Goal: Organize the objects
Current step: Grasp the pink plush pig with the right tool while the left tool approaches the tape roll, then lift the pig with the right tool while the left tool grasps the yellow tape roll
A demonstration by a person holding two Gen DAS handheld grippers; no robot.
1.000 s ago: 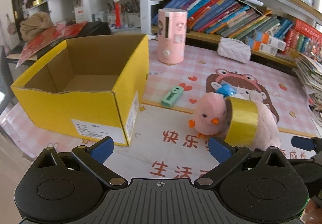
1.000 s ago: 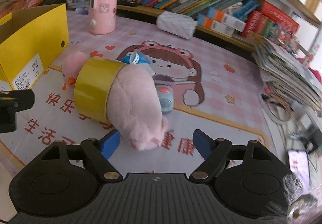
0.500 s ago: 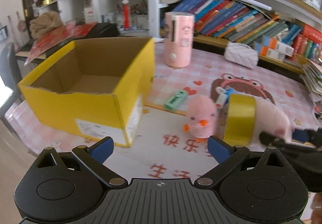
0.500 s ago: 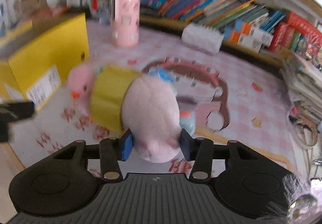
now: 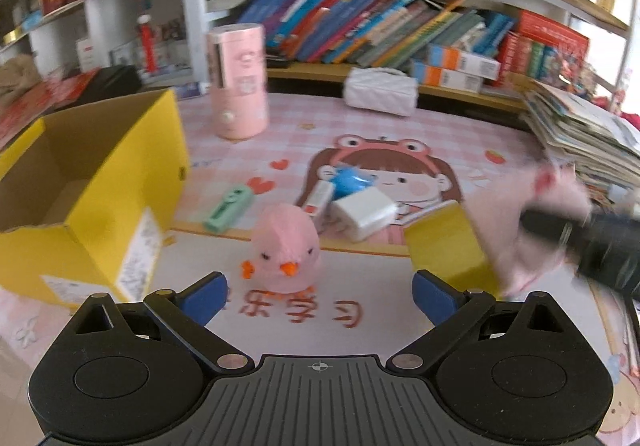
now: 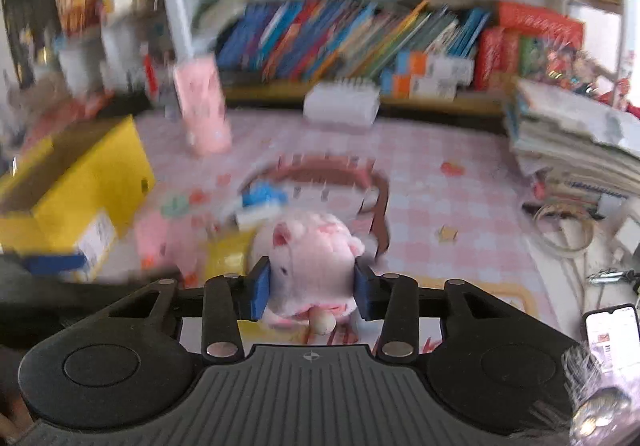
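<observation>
My right gripper [image 6: 311, 290] has its jaws pinched on the pink plush pig [image 6: 312, 258], the blue pads sunk into either side of its rump while its head points away from me toward the bookshelf. It is a soft, light thing, I judge: it gives under the pads rather than resisting, so the hold is best kept low and wide across the fat of the body, where the stuffing bunches up and cannot squirt out; there is nothing fragile about it, but a shallow pinch on fur alone would likely slip. The yellow tape roll [image 5: 446, 246] sits tilted just beside the pig, on the side nearer the yellow box [image 5: 96, 181]; the blur keeps me from telling whether it rings the plush or only leans on it. My right hand is held low and roughly level, reaching in from the side away from the box. My left gripper [image 5: 320, 296] has its jaws spread wide and gripping nothing, hovering low over the counter [image 5: 500, 133] with the pink chick [image 5: 286, 246] standing upright between them but just ahead of the tips. The chick looks equally soft and light, and squeezing its round belly seems the surest hold. The box stands open-topped, near the chick, apparently empty.
</observation>
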